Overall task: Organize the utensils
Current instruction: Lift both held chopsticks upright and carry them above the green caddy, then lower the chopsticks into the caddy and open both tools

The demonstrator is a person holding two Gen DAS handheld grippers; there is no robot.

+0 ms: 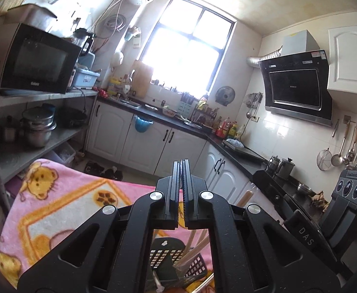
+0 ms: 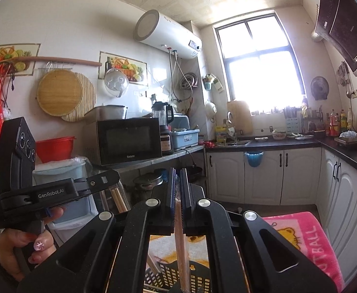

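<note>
right gripper [image 2: 178, 190] clamps a pale wooden chopstick [image 2: 179, 239] above the black perforated plastic basket [image 2: 198, 278] (several utensils already inside); left gripper [image 1: 181, 183] closed, empty.

The left gripper [image 1: 181, 168] has its jaws pressed together with nothing between them. Below it stands a black perforated utensil basket [image 1: 168, 256] holding wooden chopsticks [image 1: 193, 251], on a pink cartoon blanket [image 1: 63, 200]. To its right sits the right gripper [image 1: 344, 210].

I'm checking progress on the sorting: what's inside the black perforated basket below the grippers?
Wooden chopsticks stand in the black basket, apparently with a dark utensil. The gripper bodies cover most of it, so its full contents can't be seen.
</note>
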